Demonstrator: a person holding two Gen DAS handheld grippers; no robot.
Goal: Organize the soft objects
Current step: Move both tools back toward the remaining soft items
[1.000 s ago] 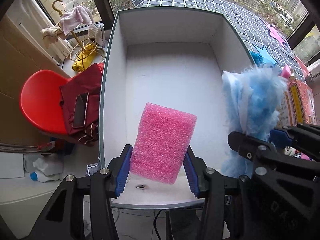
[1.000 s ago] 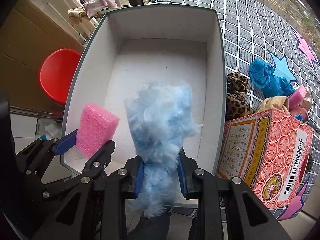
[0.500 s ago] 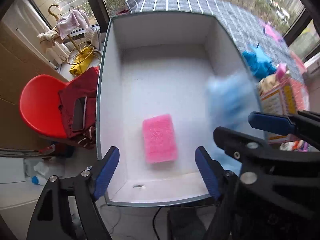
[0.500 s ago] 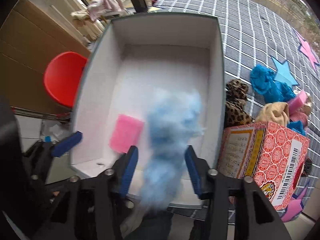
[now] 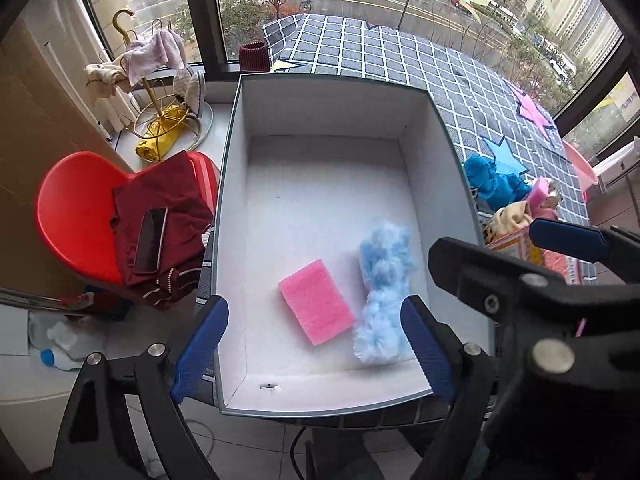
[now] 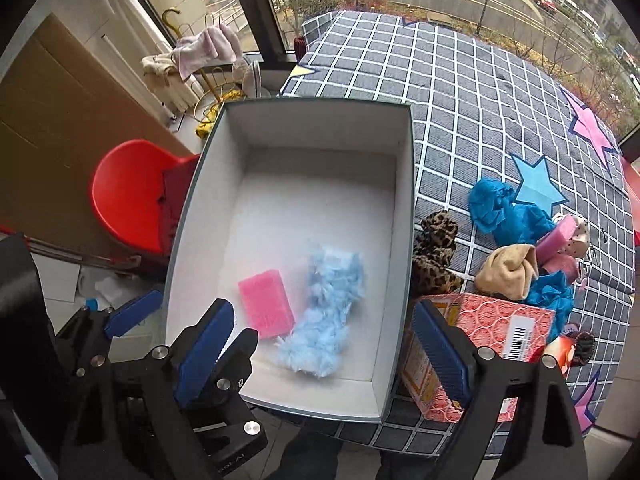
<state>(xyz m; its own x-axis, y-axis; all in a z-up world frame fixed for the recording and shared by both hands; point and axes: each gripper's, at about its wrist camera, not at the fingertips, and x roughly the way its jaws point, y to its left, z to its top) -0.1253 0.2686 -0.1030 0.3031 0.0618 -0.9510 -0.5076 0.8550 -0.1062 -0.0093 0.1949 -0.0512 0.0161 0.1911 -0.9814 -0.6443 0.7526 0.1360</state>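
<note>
A: Two soft things lie on the floor of the white box (image 5: pixel 234 184): a pink sponge (image 5: pixel 316 307) and a fluffy light-blue cloth (image 5: pixel 382 296).

B: Where in the frame?

A: In the left wrist view, lower centre. The sponge lies flat at a slant, the cloth just to its right, and whether they touch I cannot tell. In the right wrist view the sponge (image 6: pixel 266 304) sits left of the cloth (image 6: pixel 326 312), both in the near part of the box (image 6: pixel 404 216).

B: And the grippers?

A: Both released. The left gripper (image 5: pixel 316 344) has its blue pads spread wide at the bottom of its own frame, with nothing pressed between them; the sponge and cloth lie below, down in the box. Its jaws have just been opening. The right gripper (image 6: pixel 322 350) is the same: pads far apart, jaws just opened, the cloth lying loose beneath them, not pinched.

B: Do they see each other?

A: Yes. The right one fills the lower right of the left view, and the left one shows at the lower left of the right view.

B: What else is around?

A: A checked grey cloth with star patches (image 6: pixel 480 92) covers the table. To the right of the box lie a leopard-print piece (image 6: pixel 434 256), bright blue fabric (image 6: pixel 504 212), a tan cloth (image 6: pixel 508 266) and a red patterned carton (image 6: pixel 492 320). At the left stands a red chair (image 5: pixel 76 216) with a dark red garment (image 5: pixel 172 216) and a phone (image 5: pixel 151 238) on it.
</note>
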